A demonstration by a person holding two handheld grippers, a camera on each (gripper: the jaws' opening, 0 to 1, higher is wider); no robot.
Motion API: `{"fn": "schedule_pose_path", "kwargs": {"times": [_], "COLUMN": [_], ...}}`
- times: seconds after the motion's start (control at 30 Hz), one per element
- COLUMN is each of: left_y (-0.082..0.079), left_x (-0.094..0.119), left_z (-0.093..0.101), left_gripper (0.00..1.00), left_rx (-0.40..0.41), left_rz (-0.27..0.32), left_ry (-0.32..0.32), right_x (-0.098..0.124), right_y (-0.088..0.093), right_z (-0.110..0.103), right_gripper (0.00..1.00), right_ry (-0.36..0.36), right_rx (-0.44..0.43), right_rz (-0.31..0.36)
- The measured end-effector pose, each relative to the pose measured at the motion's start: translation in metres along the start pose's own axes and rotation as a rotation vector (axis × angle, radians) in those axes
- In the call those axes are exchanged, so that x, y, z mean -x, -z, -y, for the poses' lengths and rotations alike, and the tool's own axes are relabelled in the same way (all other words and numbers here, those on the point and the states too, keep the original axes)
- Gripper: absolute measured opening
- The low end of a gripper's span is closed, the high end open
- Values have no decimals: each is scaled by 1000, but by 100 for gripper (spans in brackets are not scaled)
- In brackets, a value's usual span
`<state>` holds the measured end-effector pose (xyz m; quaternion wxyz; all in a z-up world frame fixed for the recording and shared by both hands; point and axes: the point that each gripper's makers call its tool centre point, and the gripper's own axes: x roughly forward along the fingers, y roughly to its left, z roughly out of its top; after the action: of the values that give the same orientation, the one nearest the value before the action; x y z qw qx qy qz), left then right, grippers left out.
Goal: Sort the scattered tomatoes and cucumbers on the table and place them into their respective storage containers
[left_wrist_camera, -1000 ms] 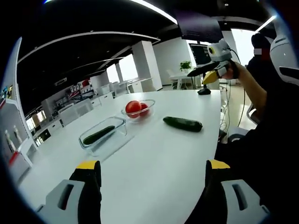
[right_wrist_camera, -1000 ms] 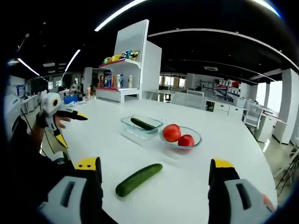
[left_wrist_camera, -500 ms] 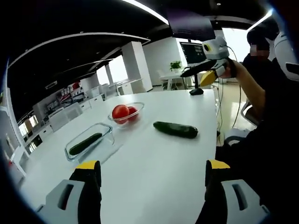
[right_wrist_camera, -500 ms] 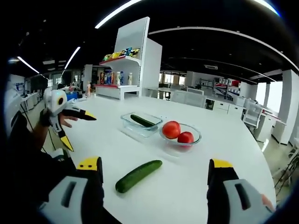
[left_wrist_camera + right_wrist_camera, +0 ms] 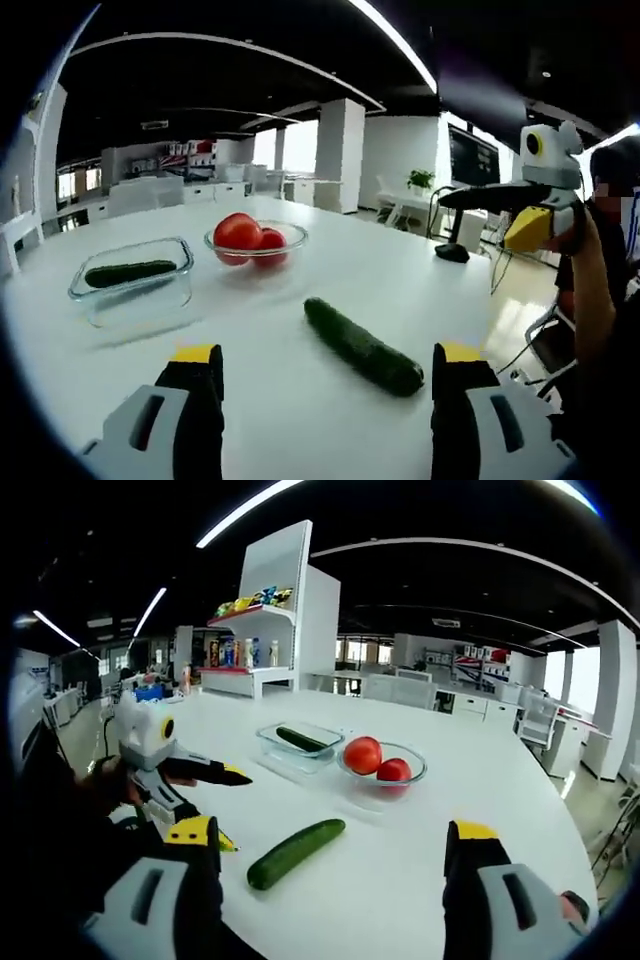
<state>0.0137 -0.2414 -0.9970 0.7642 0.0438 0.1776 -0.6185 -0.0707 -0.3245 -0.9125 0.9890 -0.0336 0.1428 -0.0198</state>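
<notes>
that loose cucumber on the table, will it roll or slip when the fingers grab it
The loose cucumber is a long round cylinder lying flat on the smooth white table, so a sideways nudge would probably roll it. Its glossy skin may be slippery. It looks straight and stiff, so it likely won't droop if gripped mid-length.

Two cucumbers, two tomatoes (both bowled), one glass box, one bowl.
</notes>
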Motion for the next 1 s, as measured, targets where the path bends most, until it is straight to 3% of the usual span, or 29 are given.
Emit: {"fn": "schedule_pose_path", "kwargs": {"times": [0.1,0.17,0.27,0.37,0.5,0.63,0.77,0.83,0.97,1.0], "left_y": [5,11,14,11,14,23,22,23,23,24], "left_x": [-21,-34,-49,-65,-70,-74,-75,-73,-72,-72], "left_z": [16,20,18,13,9,7,9,9,5,8], "left_gripper": [82,82,82,76,56,57,55,49,48,48], "left_rx": [8,-23,-80,-67,-24,62,53,54,53,18], "left_rz": [-13,-31,-54,-41,-46,-76,-76,-106,-139,-154], "left_ry": [2,-30,-82,-131,-127,-115,-99,-67,-38,-7], "right_x": [1,2,3,7,12,17,20,21,26,27], "right_y": [1,3,6,8,9,11,11,11,13,12], "right_z": [0,0,0,4,9,16,20,21,22,23], "right_gripper": [89,89,89,88,88,87,86,86,86,86], "right_ry": [0,-2,-8,-6,3,19,27,28,32,33], "right_rx": [-6,-7,-9,-11,-16,-22,-39,-45,-45,-46], "right_rz": [6,7,6,10,20,32,48,53,56,60]}}
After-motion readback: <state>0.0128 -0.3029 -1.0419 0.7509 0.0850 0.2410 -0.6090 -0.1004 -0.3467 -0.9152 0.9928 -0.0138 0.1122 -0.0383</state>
